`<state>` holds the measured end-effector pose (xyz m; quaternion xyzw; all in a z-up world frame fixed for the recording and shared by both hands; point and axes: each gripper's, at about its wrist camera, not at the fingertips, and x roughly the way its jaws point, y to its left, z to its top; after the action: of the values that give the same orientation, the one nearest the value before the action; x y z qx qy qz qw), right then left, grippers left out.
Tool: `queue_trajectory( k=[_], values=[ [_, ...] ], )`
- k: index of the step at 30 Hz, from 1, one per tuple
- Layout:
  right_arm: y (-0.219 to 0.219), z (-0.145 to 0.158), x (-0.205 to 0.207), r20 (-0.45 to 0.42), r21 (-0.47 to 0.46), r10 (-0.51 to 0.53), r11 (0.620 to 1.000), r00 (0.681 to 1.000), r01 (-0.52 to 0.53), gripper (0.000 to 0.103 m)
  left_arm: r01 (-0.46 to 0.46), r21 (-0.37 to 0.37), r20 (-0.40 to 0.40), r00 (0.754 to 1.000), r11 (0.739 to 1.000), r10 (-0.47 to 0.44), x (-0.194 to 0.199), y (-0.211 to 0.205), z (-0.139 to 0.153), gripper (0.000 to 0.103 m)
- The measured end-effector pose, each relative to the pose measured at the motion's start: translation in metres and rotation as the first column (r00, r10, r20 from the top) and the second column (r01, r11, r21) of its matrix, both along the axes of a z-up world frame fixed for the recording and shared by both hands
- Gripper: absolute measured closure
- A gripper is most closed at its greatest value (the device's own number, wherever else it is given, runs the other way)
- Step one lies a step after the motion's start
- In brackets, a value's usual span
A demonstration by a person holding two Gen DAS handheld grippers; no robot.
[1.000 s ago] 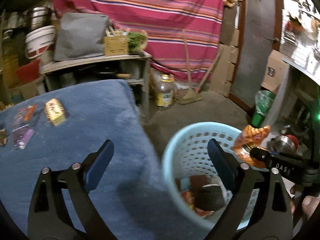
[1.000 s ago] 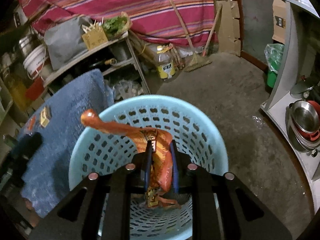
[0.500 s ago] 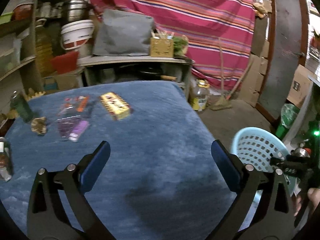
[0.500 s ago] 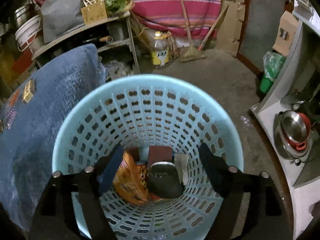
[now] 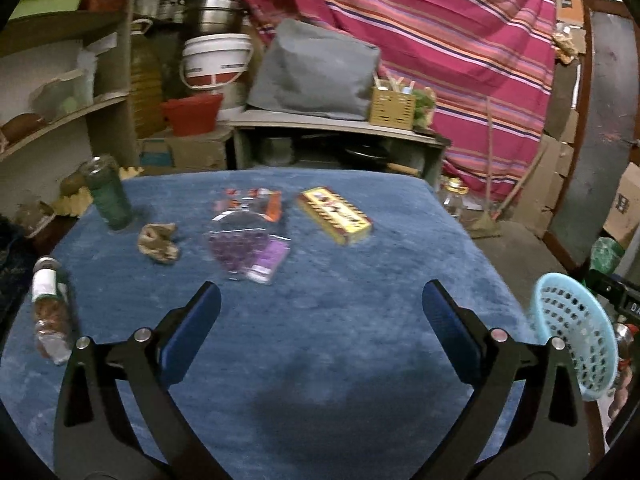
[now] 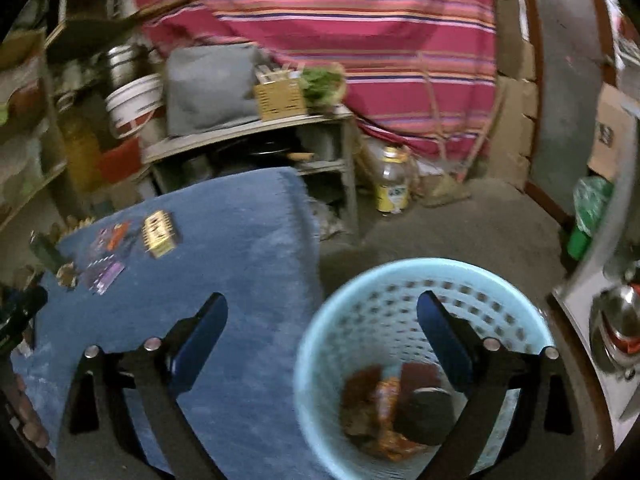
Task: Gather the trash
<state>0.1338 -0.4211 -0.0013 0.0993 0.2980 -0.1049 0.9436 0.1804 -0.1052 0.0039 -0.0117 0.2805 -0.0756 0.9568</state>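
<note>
- Blue pile cloth (image 5: 320, 340) was seen spread beneath the left gripper (image 5: 320, 308), whose jaws stood wide apart with nothing between them
- Ahead of that gripper the remaining trash was laid out: a purple clear packet (image 5: 250, 246) nearest and slightly left of centre, an orange wrapper (image 5: 256, 202) just beyond it, a yellow box (image 5: 334, 216) ahead to the right, a crumpled brown wad (image 5: 157, 243) ahead to the left
- A green bottle (image 5: 107, 192) was seen upright at the far left, and a clear bottle (image 5: 50, 316) lying on its side beside the left finger
- The right gripper (image 6: 320, 320) was seen with its jaws opening and nothing held between them; the pale blue basket (image 6: 320, 336) lay below its right finger, with wrappers (image 6: 384, 416) and a dark lid-like piece (image 6: 426, 410) already at the bottom
- The packets were judged light, thin, limp and slippery; a pinch on a raised edge or crease would be needed, as flat film on pile cloth could slide away
- The box was judged stiff and light, best taken across its narrow sides
- The wad was judged soft and easily clamped anywhere
- The bottles were judged heavier, liable to roll, and best taken across the body
</note>
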Motion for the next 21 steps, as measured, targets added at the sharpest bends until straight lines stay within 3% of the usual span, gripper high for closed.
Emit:
queue_trajectory(
  k=[10, 21],
  values=[
    [0.096, -0.004, 0.043, -0.012, -0.063, 0.163, 0.985, 0.987, -0.163, 0.009, -0.096, 0.049, 0.006, 0.995, 0.994, 0.096, 0.02, 0.054, -0.01, 0.006],
    [0.15, -0.025, 0.075, -0.053, -0.07, 0.23, 0.97, 0.972, -0.234, 0.009, -0.151, 0.054, -0.046, 0.987, 0.987, 0.154, 0.037, 0.103, -0.03, 0.005]
  ],
)
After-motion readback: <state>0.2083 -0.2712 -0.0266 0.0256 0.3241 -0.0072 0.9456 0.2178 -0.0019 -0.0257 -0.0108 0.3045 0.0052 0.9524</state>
